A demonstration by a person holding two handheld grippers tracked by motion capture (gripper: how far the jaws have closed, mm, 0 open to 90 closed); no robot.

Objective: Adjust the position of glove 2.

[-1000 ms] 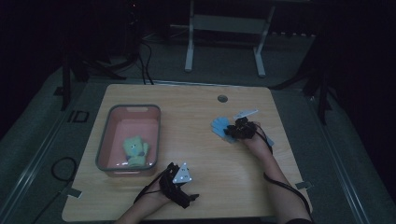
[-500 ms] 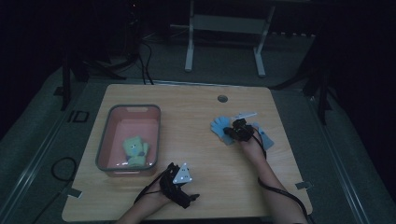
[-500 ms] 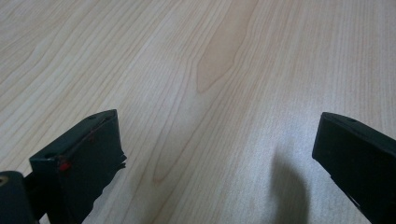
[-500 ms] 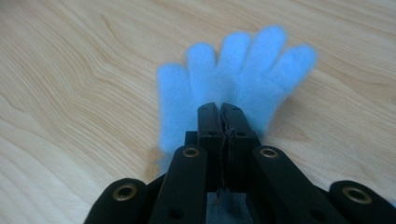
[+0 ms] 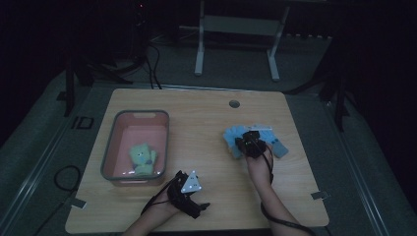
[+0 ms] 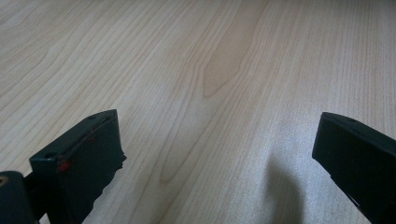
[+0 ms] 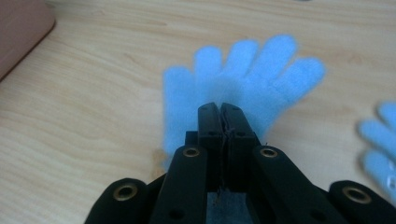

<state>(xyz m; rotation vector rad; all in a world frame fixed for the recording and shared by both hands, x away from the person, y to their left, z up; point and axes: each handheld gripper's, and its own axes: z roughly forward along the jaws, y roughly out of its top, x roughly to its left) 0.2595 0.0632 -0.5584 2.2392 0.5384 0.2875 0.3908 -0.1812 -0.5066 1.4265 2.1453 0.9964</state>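
A light blue glove (image 7: 261,70) lies flat on the wooden table (image 5: 206,123), its fingers fanning away from me. My right gripper (image 7: 221,108) is shut on the blue glove's cuff end, with cloth showing between the jaws. From above, that right gripper (image 5: 252,142) sits over the blue glove (image 5: 231,139) at the table's right. A second blue glove (image 7: 380,140) lies just to the right. My left gripper (image 6: 215,154) stands wide open over bare wood, near the front edge in the high view (image 5: 199,207).
A pink bin (image 5: 118,147) on the left of the table holds a green glove (image 5: 141,157); the bin's corner (image 7: 18,32) shows in the right gripper view. A round hole (image 5: 234,103) sits near the table's far edge. A metal stand (image 5: 236,24) is beyond the table.
My right gripper has shifted slightly left and toward the person over the blue gloves. The left gripper has stayed put.
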